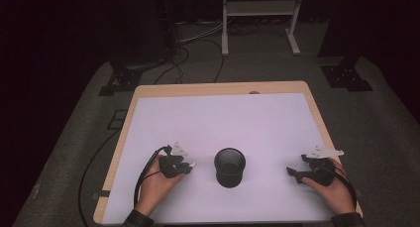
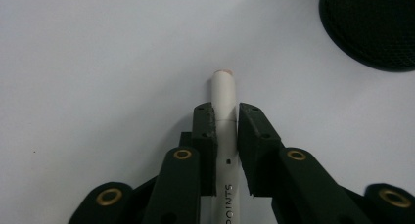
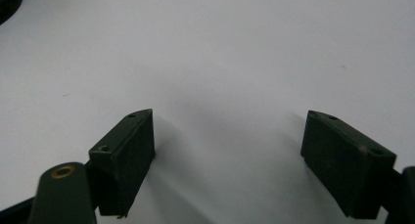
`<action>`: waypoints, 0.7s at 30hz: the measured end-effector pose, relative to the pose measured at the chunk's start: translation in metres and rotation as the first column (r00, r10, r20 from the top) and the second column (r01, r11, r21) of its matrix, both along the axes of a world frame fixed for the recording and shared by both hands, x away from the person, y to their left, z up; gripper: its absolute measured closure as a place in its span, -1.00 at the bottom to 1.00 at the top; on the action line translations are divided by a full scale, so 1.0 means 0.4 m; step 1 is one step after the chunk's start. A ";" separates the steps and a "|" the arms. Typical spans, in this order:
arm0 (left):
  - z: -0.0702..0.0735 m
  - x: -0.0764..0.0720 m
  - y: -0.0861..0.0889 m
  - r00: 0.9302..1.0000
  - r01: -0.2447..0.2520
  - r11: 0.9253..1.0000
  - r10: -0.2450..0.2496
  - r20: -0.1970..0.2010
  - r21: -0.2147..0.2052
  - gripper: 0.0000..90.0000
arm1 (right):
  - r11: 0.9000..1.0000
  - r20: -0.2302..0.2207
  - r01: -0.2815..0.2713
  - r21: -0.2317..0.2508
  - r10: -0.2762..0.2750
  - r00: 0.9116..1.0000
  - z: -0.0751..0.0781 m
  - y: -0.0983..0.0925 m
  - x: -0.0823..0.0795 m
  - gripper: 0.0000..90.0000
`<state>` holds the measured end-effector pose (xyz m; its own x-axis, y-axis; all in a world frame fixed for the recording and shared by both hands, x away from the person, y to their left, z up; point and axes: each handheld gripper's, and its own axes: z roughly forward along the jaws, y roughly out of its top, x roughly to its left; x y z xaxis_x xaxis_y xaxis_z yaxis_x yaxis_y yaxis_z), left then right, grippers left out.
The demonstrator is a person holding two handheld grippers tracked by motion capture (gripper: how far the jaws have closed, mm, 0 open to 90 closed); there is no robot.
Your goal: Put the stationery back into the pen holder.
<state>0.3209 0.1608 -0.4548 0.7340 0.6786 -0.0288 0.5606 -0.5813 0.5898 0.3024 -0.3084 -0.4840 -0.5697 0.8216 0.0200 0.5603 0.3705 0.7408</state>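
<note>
Right now your left gripper (image 2: 226, 117) is clamped on a slim white pen (image 2: 225, 104), a smooth round barrel with a pale, slightly pinkish tip poking out past the jaws and dark lettering printed along it nearer the camera. The black pads (image 2: 205, 131) press it from both sides; their faces look matte and a little chipped along one edge, with small brass-coloured pivots on the links behind. From above, the left gripper (image 1: 184, 166) sits to the left of the black cup (image 1: 230, 166), near it but not touching, with the white tip aimed toward it.

That cup is a dark cylinder standing upright on the pale, smooth table sheet (image 1: 223, 118), its wall finely meshed, as its rim (image 2: 377, 23) shows in the left gripper view. Its inside looks dark, and you cannot tell what it holds.

Your right gripper (image 3: 227, 150) stands wide open over bare sheet with nothing between its blocky black pads (image 3: 125, 160). In the high view the right gripper (image 1: 296, 172) rests well to the right of the cup.
</note>
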 end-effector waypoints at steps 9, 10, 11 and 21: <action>0.036 0.005 -0.011 1.000 0.024 0.998 -0.023 -0.021 0.053 0.50 | 1.000 0.000 0.000 0.000 0.000 1.000 0.000 0.000 0.000 -0.58; 0.037 0.008 -0.015 0.999 0.026 0.997 -0.024 -0.031 0.067 0.50 | 1.000 0.000 0.000 0.000 0.000 1.000 0.000 0.000 0.000 -0.58; 0.037 0.012 -0.019 0.999 0.027 0.996 -0.024 -0.039 0.081 0.51 | 1.000 -0.001 0.000 0.001 0.000 1.000 0.000 0.000 0.000 -0.58; 0.028 0.043 -0.047 0.991 0.049 0.988 -0.029 -0.132 0.145 0.64 | 1.000 -0.001 0.000 0.001 0.000 1.000 0.000 0.000 0.000 -0.58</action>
